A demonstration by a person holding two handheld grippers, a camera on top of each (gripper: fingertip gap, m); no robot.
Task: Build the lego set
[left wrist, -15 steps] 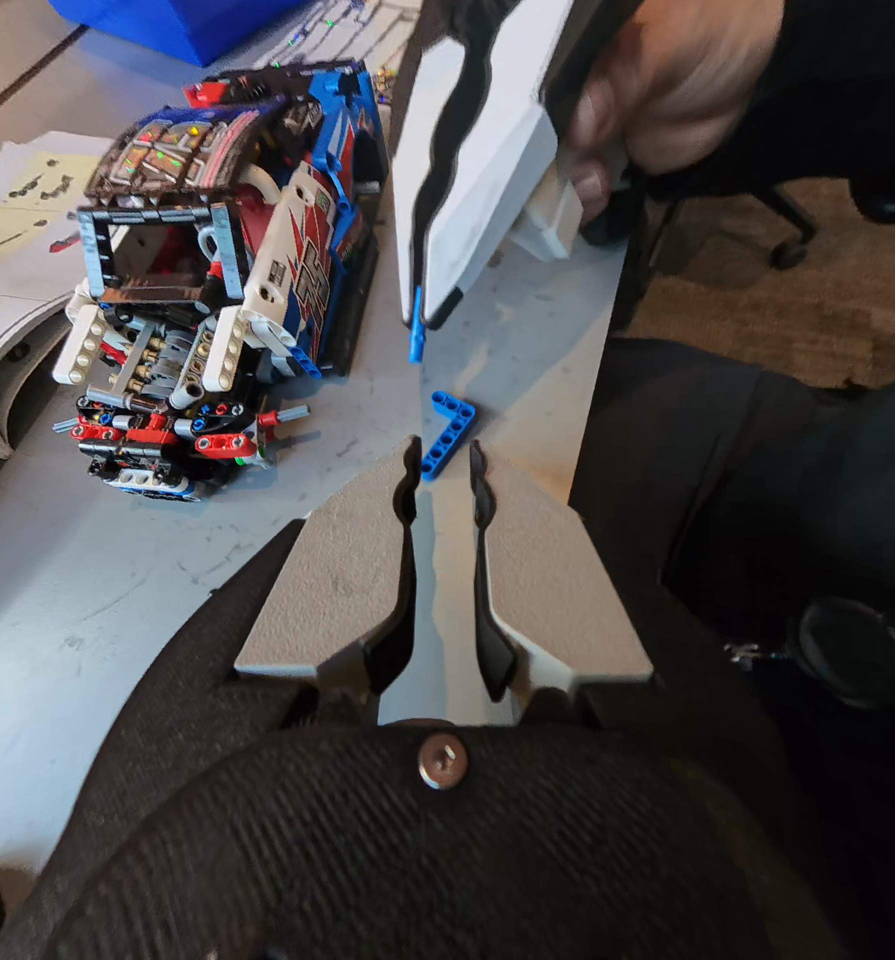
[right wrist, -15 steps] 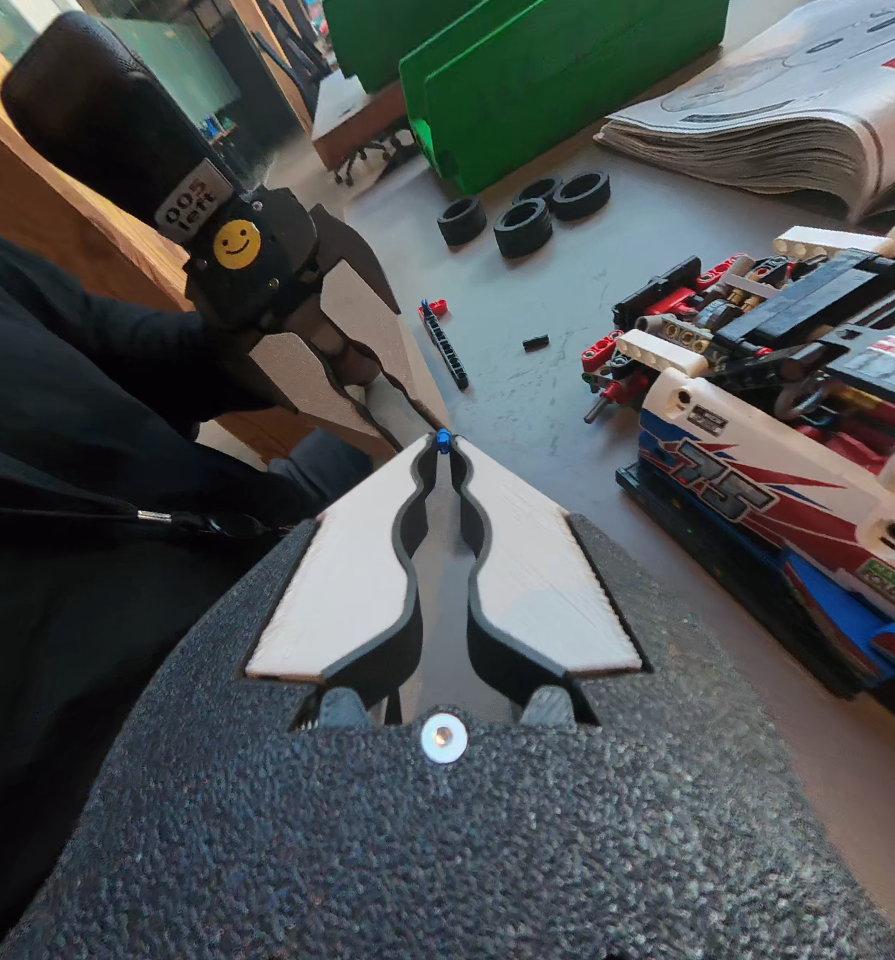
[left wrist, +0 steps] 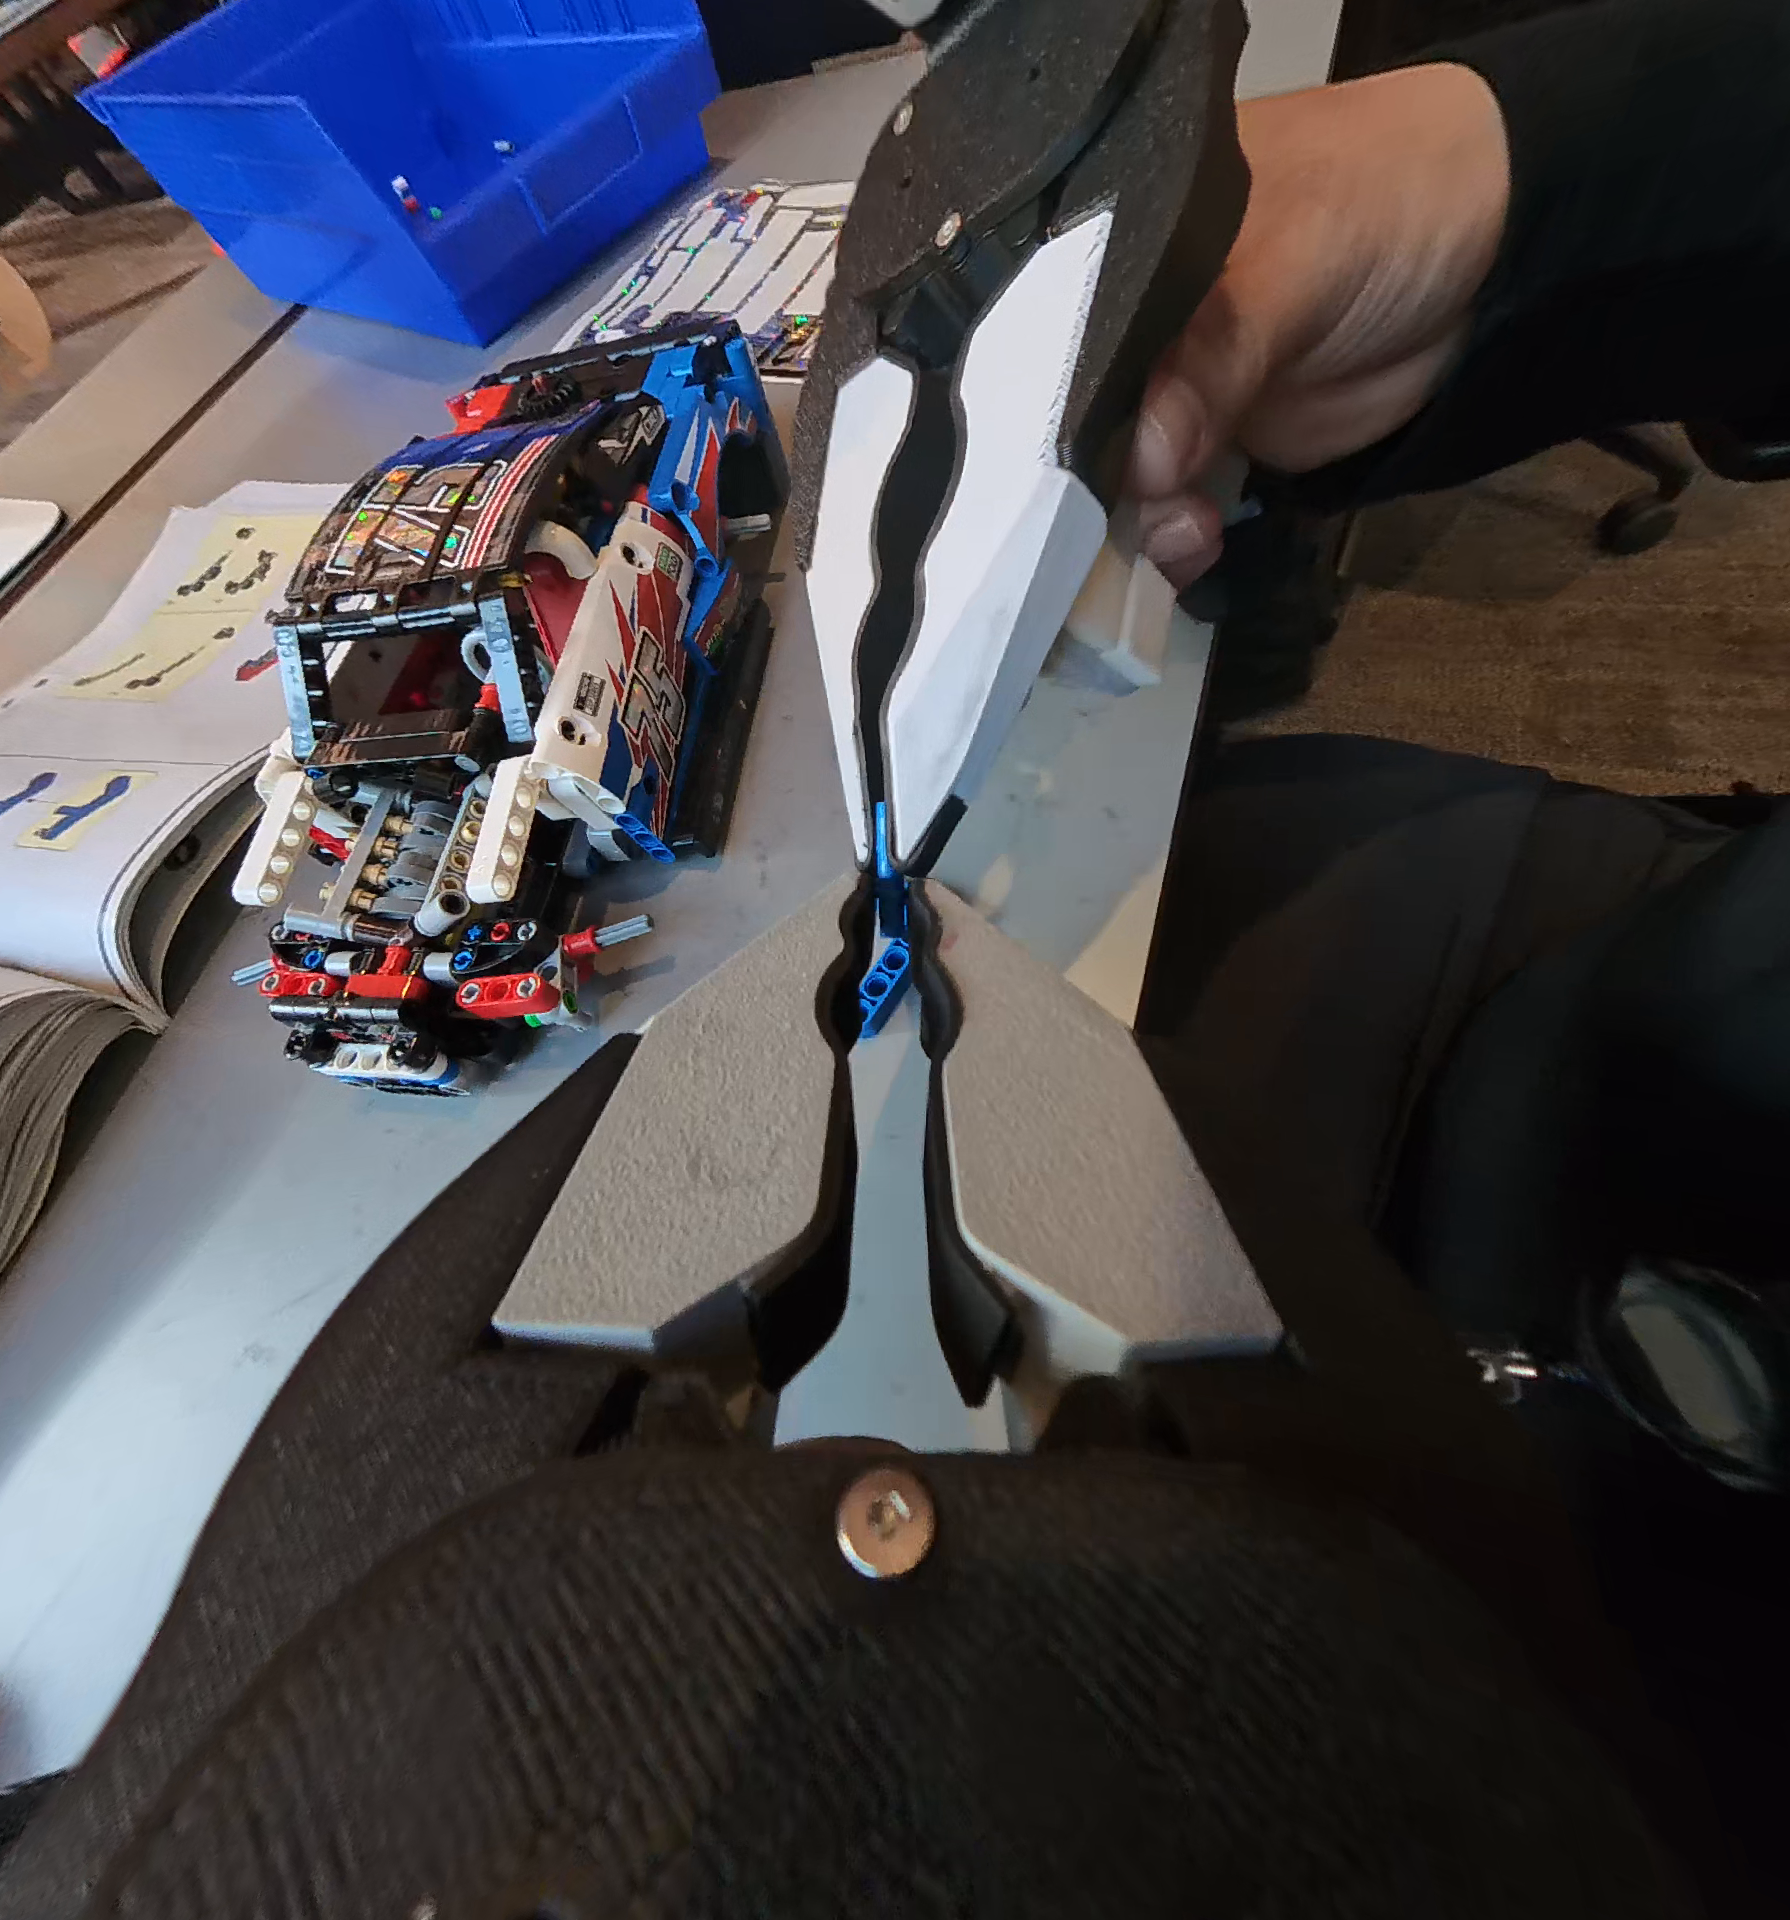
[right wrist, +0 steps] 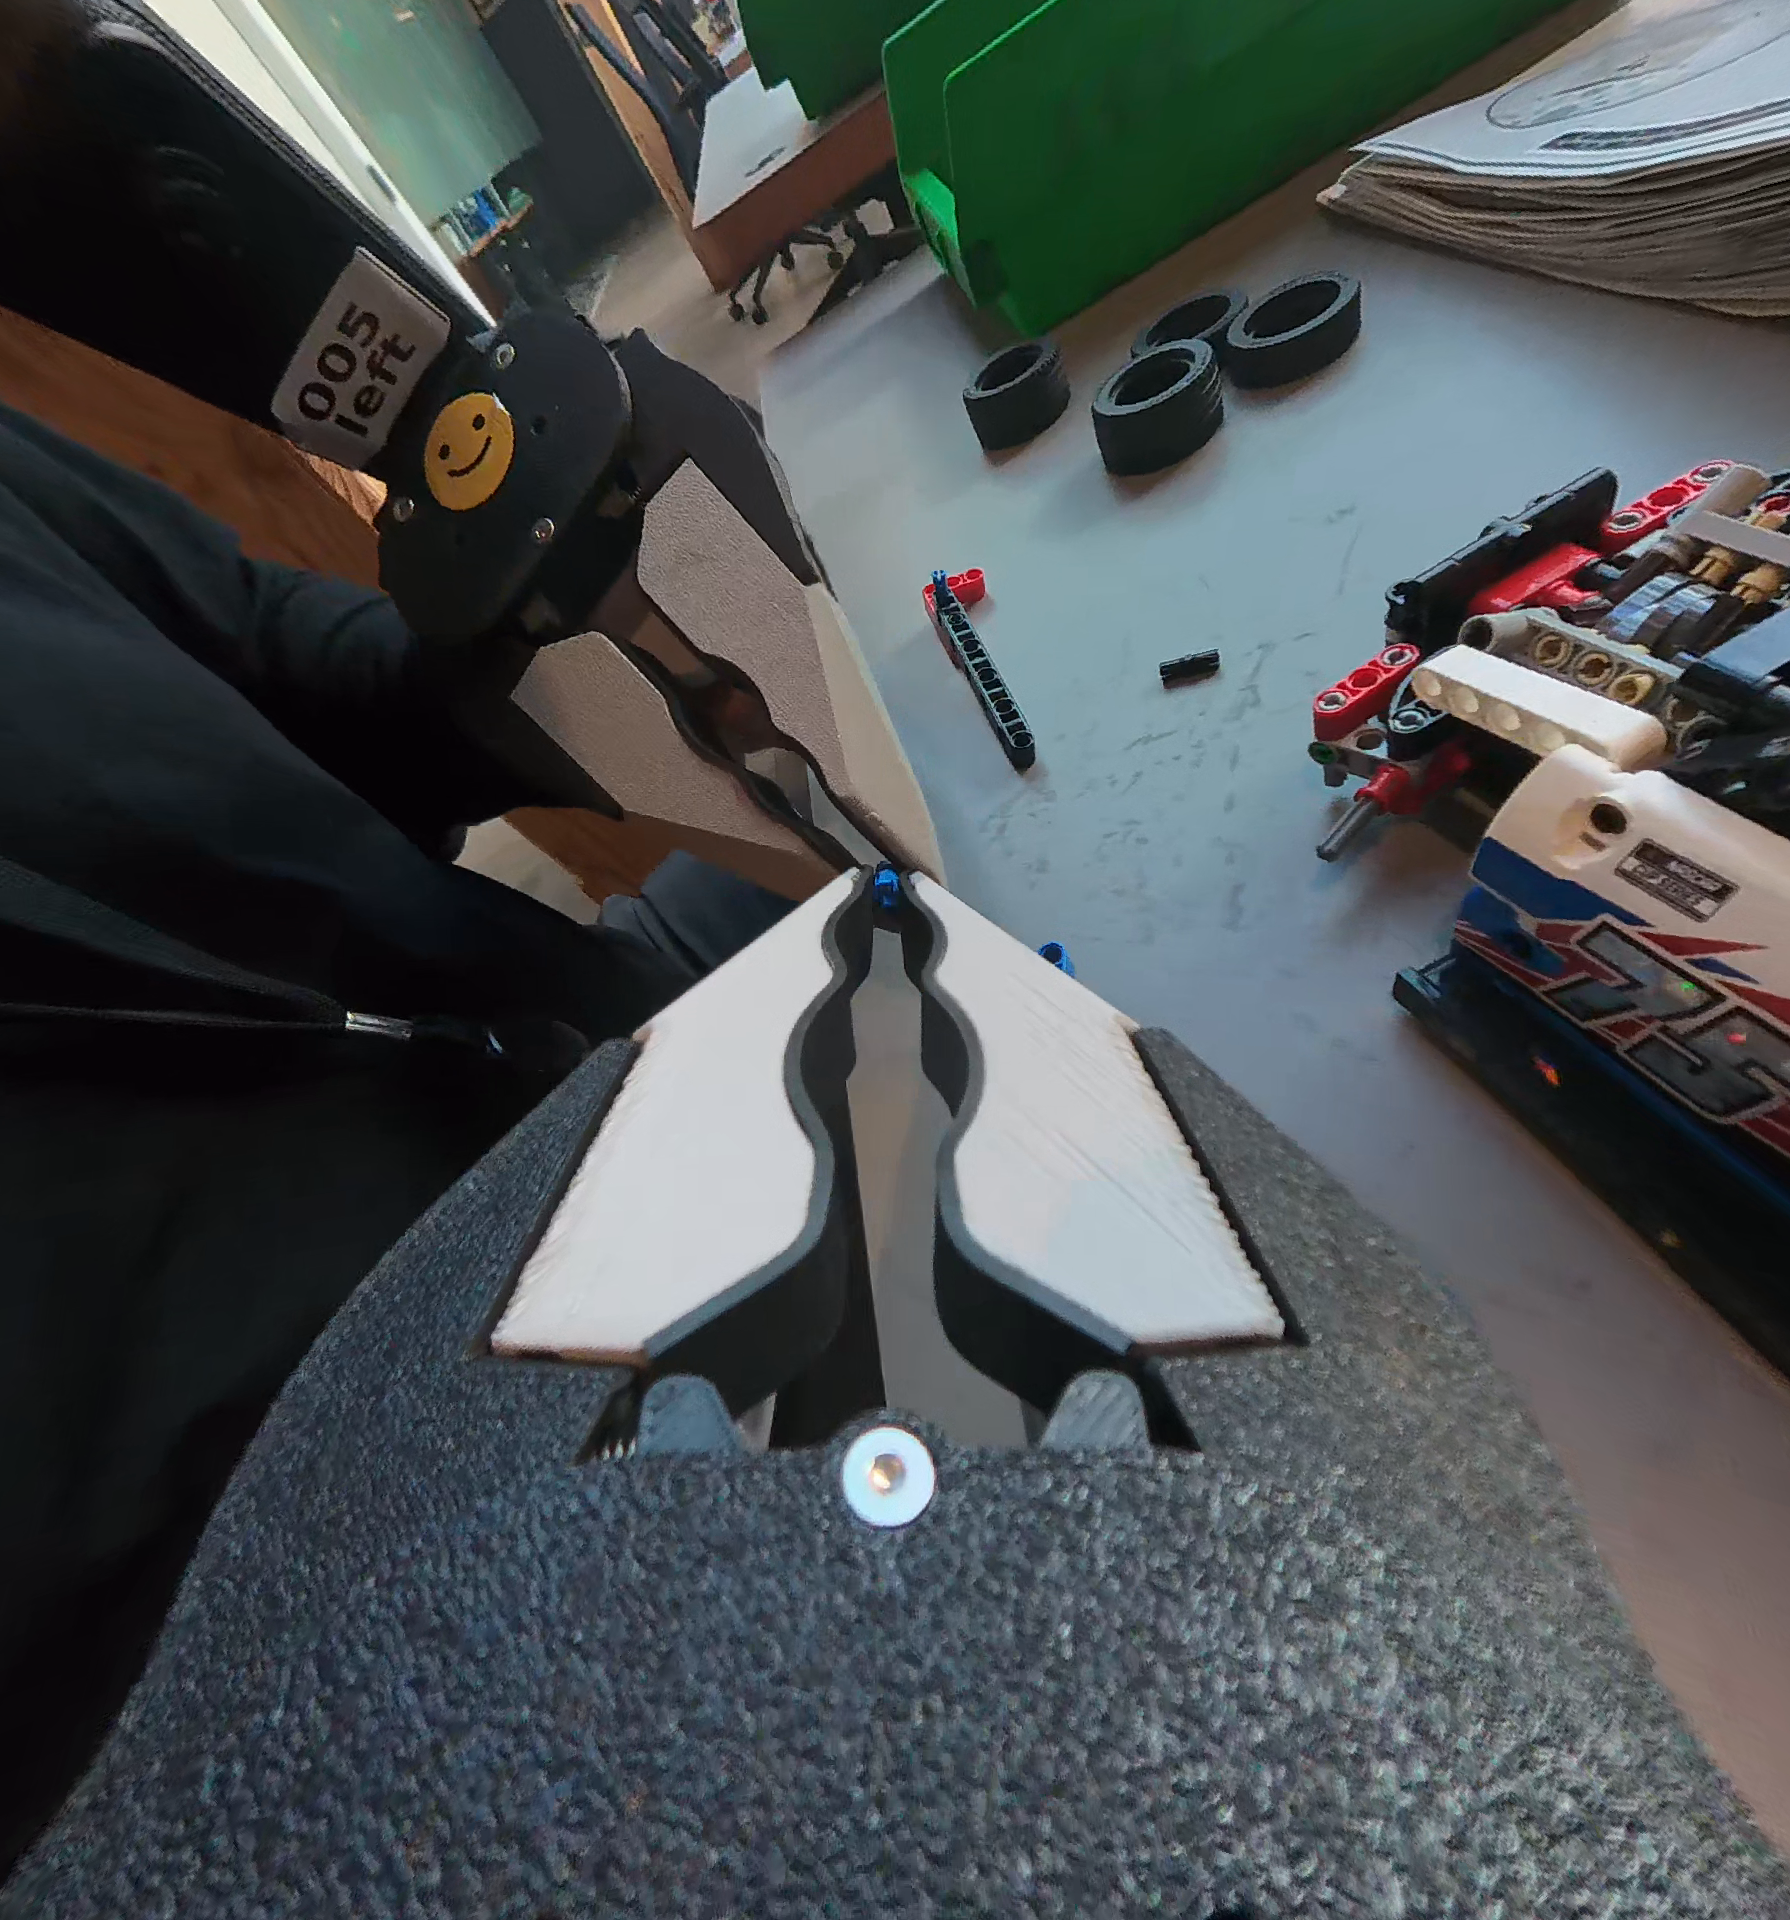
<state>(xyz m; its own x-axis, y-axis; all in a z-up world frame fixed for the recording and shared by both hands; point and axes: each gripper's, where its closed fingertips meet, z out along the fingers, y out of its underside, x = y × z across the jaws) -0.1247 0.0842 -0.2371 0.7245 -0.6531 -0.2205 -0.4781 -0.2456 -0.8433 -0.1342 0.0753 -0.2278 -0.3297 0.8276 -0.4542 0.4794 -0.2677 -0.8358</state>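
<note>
A pale grey table stands over brown carpeted floor; black wheeled office chairs sit beyond by a glass partition.

The left gripper is closed tip to tip against the right gripper, which is angled down from above. Both pairs of fingers are drawn nearly together. The right gripper is held by a bare hand in a dark sleeve.
</note>
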